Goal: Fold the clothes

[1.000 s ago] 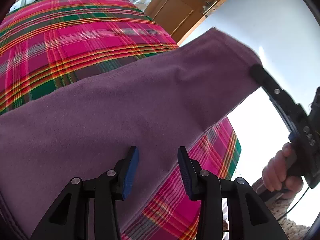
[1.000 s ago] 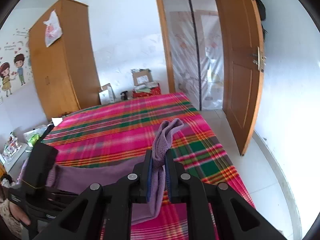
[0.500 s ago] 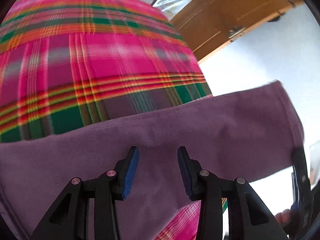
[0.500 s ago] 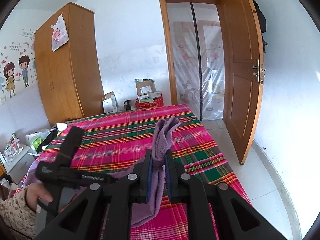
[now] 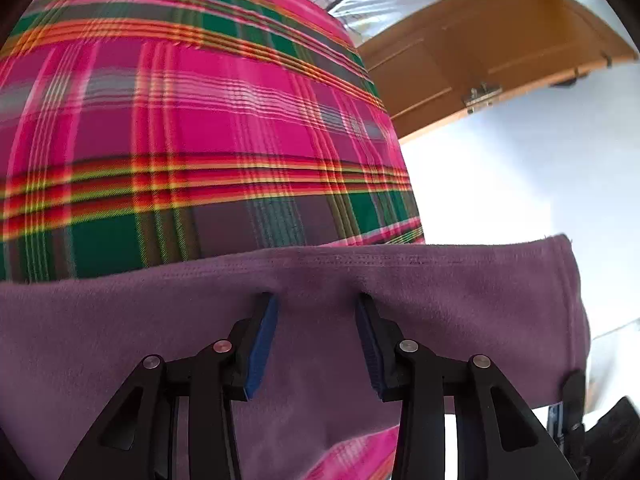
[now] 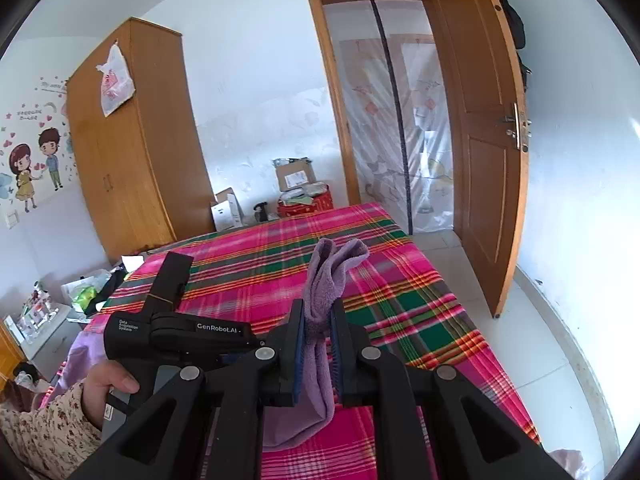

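Right gripper (image 6: pixel 316 322): jaws drawn narrow and clamped on a bunched fold of the purple garment (image 6: pixel 326 280). The cloth rises above the fingertips in two soft lobes and hangs below the jaws in a loose flap down to the bed.

Left gripper (image 5: pixel 316 304): jaws stand roughly half apart. The fingertips (image 5: pixel 267 312) press into the purple garment (image 5: pixel 400 292) just under its stitched hem, which runs straight across the left wrist view. Cloth fills the gap between the jaws, but the pads do not pinch it; no grip is made. The garment stretches taut from this point to the right edge of that view, where the other gripper's black body holds its far corner.

Seen from the right wrist view, the left gripper (image 6: pixel 176 332) is a black unit marked "GenRobot.AI", held by the person's left hand (image 6: pixel 106 384) in a floral sleeve (image 6: pixel 48 432), just beside and to the left of the right jaws.

The garment is held up over the bed (image 6: pixel 400 300), which carries a pink, green and red plaid cover.

Surroundings: a wooden wardrobe (image 6: pixel 132 140) with a plastic bag (image 6: pixel 114 80) hung on it, an open wooden door (image 6: pixel 480 140), cardboard boxes (image 6: pixel 296 176) beyond the bed's far end, cartoon wall stickers (image 6: pixel 36 164).
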Motion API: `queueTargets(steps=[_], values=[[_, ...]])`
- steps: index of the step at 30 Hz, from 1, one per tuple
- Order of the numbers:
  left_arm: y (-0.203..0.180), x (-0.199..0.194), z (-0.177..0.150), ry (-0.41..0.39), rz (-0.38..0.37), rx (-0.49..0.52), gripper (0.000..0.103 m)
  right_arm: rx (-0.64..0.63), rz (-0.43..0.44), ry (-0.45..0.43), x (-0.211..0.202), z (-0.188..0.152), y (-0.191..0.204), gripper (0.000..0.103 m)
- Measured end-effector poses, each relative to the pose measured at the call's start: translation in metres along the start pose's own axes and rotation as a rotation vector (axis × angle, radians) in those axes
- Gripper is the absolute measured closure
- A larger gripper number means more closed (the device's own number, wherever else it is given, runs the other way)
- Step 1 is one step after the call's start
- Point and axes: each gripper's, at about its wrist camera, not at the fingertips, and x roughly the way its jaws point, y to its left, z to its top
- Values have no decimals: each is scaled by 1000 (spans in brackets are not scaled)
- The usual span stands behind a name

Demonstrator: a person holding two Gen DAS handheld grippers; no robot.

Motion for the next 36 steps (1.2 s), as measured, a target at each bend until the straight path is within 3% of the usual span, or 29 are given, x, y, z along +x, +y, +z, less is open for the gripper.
queueTargets(steps=[10,15,19,25,36], values=[[9,-45,-9,-31,-16,-67,61,-51,52,2,1,1,34,91],[11,-83,-18,-69,-85,-65,61,-88,88,16,7,-1,59,91],[14,-110,-25,-96,-61,-35,61,-118,117,39,15,-6,83,91],[30,-146,-33,-152,-90,-36,61,-175,162,99,35,-21,122,91],[64,-175,-40,-221,-50,-69,61,-214,213,240,77,-69,160,91]])
